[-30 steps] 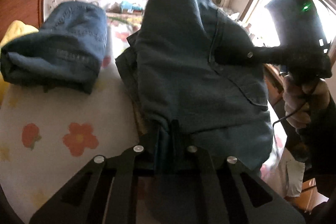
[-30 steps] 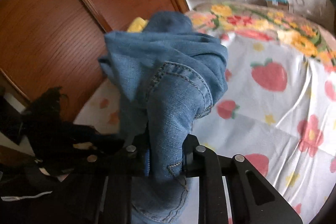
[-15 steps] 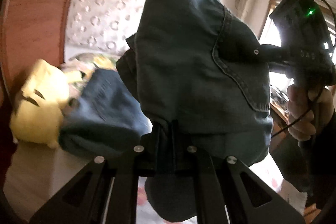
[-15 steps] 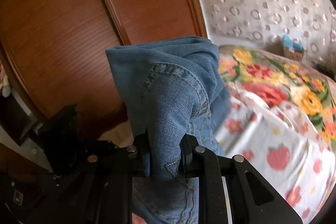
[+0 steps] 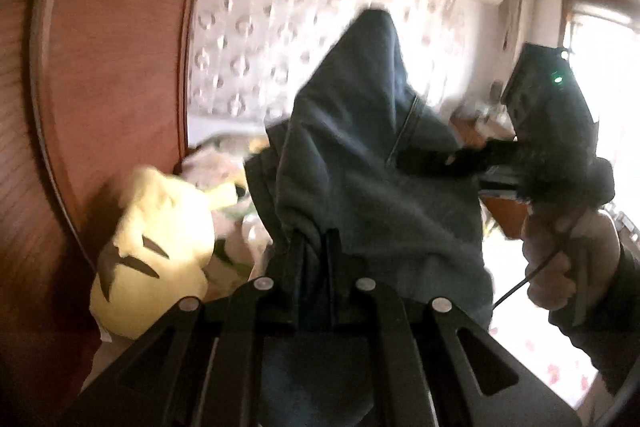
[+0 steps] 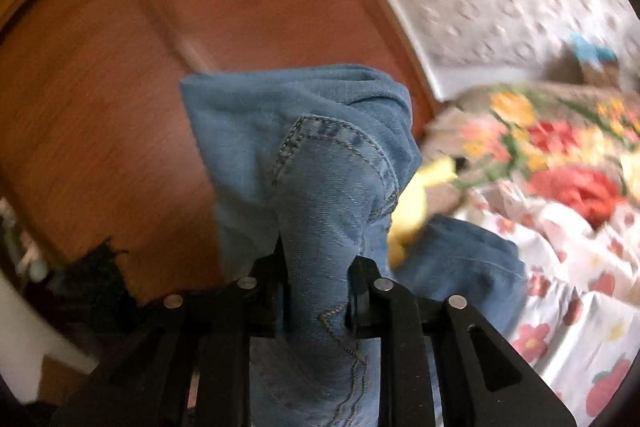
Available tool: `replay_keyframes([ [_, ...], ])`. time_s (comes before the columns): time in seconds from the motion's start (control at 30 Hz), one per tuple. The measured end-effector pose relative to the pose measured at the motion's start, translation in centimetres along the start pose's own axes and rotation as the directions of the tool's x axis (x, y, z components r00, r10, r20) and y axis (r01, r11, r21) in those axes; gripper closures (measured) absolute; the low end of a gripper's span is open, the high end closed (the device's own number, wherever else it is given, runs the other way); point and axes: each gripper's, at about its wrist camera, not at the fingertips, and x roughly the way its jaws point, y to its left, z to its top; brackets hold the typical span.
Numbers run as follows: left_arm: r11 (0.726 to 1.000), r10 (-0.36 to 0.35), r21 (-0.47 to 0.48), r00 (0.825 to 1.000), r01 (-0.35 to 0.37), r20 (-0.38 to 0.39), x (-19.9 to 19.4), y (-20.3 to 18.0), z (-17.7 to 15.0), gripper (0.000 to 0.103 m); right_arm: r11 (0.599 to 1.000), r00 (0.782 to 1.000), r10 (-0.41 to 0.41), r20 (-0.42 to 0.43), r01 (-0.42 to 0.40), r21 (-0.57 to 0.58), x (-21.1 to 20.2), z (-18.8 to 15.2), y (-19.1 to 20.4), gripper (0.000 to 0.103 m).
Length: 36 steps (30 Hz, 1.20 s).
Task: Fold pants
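Note:
A pair of blue denim pants [image 5: 360, 163] hangs bunched between both grippers, lifted off the bed. My left gripper [image 5: 314, 247] is shut on a fold of the denim. My right gripper [image 6: 316, 259] is shut on another part of the pants [image 6: 320, 163], near a stitched pocket seam. The right gripper's body [image 5: 548, 131] shows in the left wrist view, held by a hand at the pants' right edge. Both views are motion blurred.
A second folded pair of jeans [image 6: 460, 259] lies on the flowered bedsheet [image 6: 568, 291]. A yellow plush toy [image 5: 156, 251] sits against the wooden wardrobe [image 5: 100, 87]. A padded white headboard [image 5: 280, 43] stands behind, and a bright window [image 5: 616, 99] is at right.
Both grippers have risen and tilted up with the pants. The views swung toward the wardrobe and headboard; the yellow plush came closer in the left wrist view.

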Motion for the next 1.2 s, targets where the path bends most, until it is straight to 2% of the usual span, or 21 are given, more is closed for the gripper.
replay_keyframes([
  [0.03,1.000,0.010,-0.012,0.998,-0.010,-0.066,2.8,0.6,-1.0,0.098,0.999,0.999,-0.035,-0.026,0.035,0.017,1.4,-0.3,-1.6,0.065],
  [0.07,1.000,0.003,-0.018,0.994,-0.005,-0.112,4.6,0.8,-1.9,0.097,0.994,0.992,-0.100,-0.081,0.102,0.032,3.6,-1.1,-3.8,0.062],
  [0.1,1.000,0.003,-0.021,0.989,-0.006,-0.150,6.1,0.9,-2.9,0.097,0.981,0.972,-0.185,-0.143,0.191,0.028,5.6,-2.0,-6.0,0.060],
  [0.13,1.000,0.016,-0.015,0.983,-0.019,-0.186,7.6,1.0,-4.1,0.098,0.970,0.956,-0.237,-0.175,0.243,0.015,6.6,-2.7,-7.4,0.060],
  [0.17,1.000,0.019,-0.012,0.980,-0.022,-0.200,8.1,1.0,-4.9,0.097,0.961,0.942,-0.273,-0.197,0.277,-0.005,7.2,-3.3,-8.7,0.060],
  [0.2,1.000,0.014,-0.017,0.979,-0.018,-0.203,8.2,1.0,-5.2,0.097,0.956,0.936,-0.294,-0.194,0.293,-0.031,7.1,-3.5,-9.3,0.054],
  [0.23,1.000,0.008,-0.027,0.979,-0.014,-0.201,8.3,1.3,-5.6,0.097,0.955,0.937,-0.297,-0.185,0.295,-0.040,6.7,-3.4,-9.7,0.040],
  [0.3,0.999,0.007,-0.034,0.980,-0.014,-0.200,8.1,1.7,-5.8,0.097,0.945,0.930,-0.328,-0.168,0.321,-0.068,5.4,-3.0,-9.5,0.035],
  [0.4,0.999,0.015,-0.026,0.979,-0.020,-0.202,8.0,1.8,-5.7,0.097,0.915,0.921,-0.387,-0.048,0.376,-0.147,2.3,-2.0,-7.9,0.035],
  [0.43,0.999,0.017,-0.024,0.979,-0.022,-0.202,7.6,1.2,-5.6,0.097,0.912,0.922,-0.385,-0.024,0.377,-0.163,2.3,-1.6,-8.0,0.047],
  [0.5,0.999,0.024,-0.024,0.980,-0.029,-0.198,7.1,1.1,-5.4,0.096,0.927,0.945,-0.327,-0.011,0.319,-0.196,2.4,-1.4,-7.3,0.069],
  [0.57,0.999,0.032,-0.022,0.982,-0.037,-0.187,6.7,1.0,-5.3,0.096,0.925,0.947,-0.319,-0.036,0.303,-0.230,4.2,-1.6,-7.2,0.072],
  [0.6,0.999,0.036,-0.021,0.983,-0.040,-0.180,6.2,0.6,-5.1,0.096,0.906,0.933,-0.356,-0.047,0.332,-0.262,5.2,-2.1,-7.2,0.075],
  [0.63,0.999,0.037,-0.022,0.985,-0.041,-0.171,5.8,0.6,-5.0,0.096,0.885,0.915,-0.399,-0.062,0.367,-0.286,6.3,-2.5,-7.5,0.075],
  [0.7,0.999,0.035,-0.021,0.989,-0.038,-0.146,4.6,0.1,-4.7,0.096,0.875,0.889,-0.449,-0.095,0.416,-0.247,7.4,-2.9,-9.2,0.075],
  [0.8,0.999,0.031,-0.012,0.994,-0.032,-0.106,2.4,-0.6,-4.2,0.096,0.882,0.889,-0.451,-0.076,0.432,-0.186,5.9,-3.3,-9.8,0.075],
  [0.9,1.000,0.025,0.005,0.997,-0.025,-0.072,0.2,-1.7,-3.7,0.095,0.874,0.889,-0.458,-0.016,0.447,-0.191,2.3,-3.7,-7.8,0.075],
  [1.03,0.999,0.013,0.030,0.999,-0.012,-0.034,-2.5,-4.0,-3.5,0.093,0.873,0.890,-0.449,0.077,0.456,-0.172,-4.3,-5.6,-4.1,0.075],
  [1.2,0.997,-0.007,0.071,1.000,0.007,0.009,-5.6,-7.3,-4.1,0.088,0.858,0.873,-0.460,0.163,0.484,-0.170,-12.3,-9.9,0.2,0.075],
])
